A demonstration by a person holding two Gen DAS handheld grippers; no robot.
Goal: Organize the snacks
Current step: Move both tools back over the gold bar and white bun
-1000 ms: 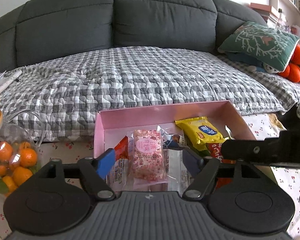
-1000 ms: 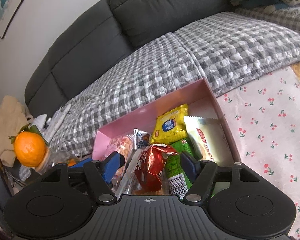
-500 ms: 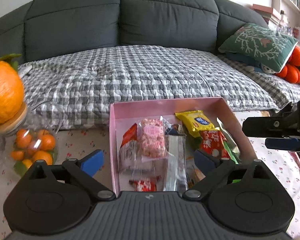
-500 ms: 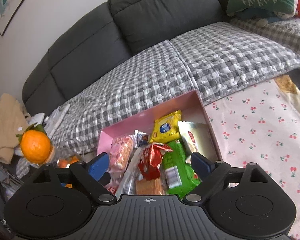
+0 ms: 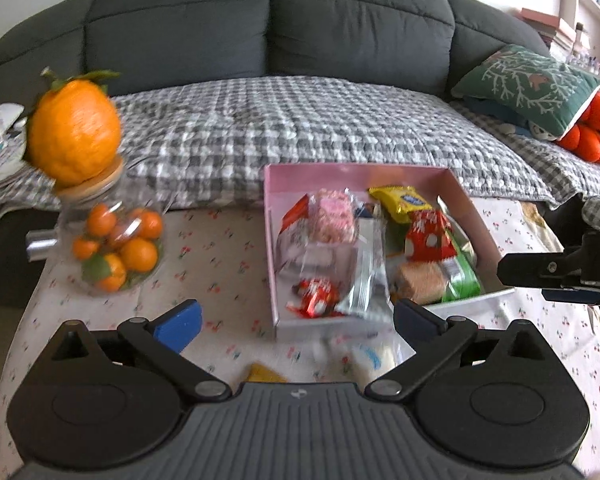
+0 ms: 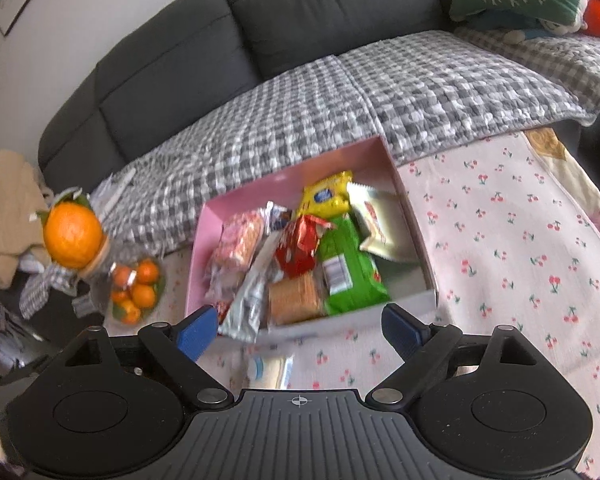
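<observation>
Both my tools, left tool (image 5: 296,320) and right tool (image 6: 298,330), have just been spreading and hold nothing, just before the pink box (image 6: 410,208) of snacks (image 6: 342,268).

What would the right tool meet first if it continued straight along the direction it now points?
Probably the near wall of the pink box, or the snacks just behind it, such as the green packet. The right tool is open and empty; depth is unclear.
</observation>
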